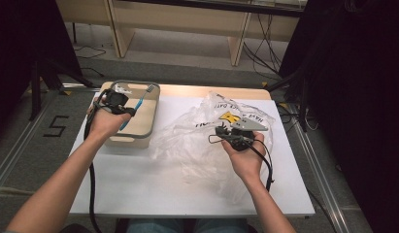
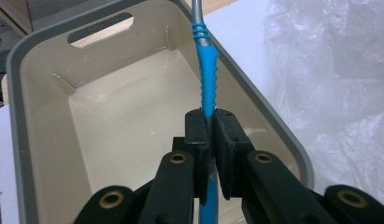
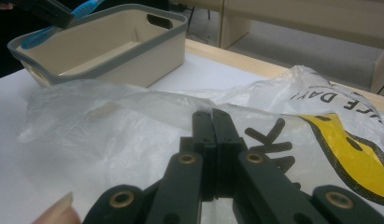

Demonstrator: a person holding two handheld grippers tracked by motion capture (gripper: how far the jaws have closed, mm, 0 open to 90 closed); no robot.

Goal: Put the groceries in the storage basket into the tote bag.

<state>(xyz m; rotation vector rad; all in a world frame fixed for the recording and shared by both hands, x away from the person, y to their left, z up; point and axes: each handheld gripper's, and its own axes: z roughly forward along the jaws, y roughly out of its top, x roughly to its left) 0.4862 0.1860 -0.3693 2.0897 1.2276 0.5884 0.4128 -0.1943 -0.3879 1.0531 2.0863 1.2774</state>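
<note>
Your left gripper [image 2: 209, 122]: jaws clamped on the blue toothbrush [image 2: 208, 88] | toothbrush held over the beige bin [image 2: 45, 140], head past its grey rim | your right gripper [image 3: 212, 122]: jaws pressed together, nothing visible between them, above the plastic bag [image 3: 110, 126] | bag spread on the white table [image 1: 139, 189] beside the bin.

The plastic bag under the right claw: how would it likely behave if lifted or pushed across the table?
The plastic bag lies crumpled and thin, see-through in places, so it would probably sag and fold rather than keep its shape. It looks very light, so a push would likely bunch it up instead of sliding it whole. The right claw is shut over the film; such glossy film may slip from a loose pinch.
</note>
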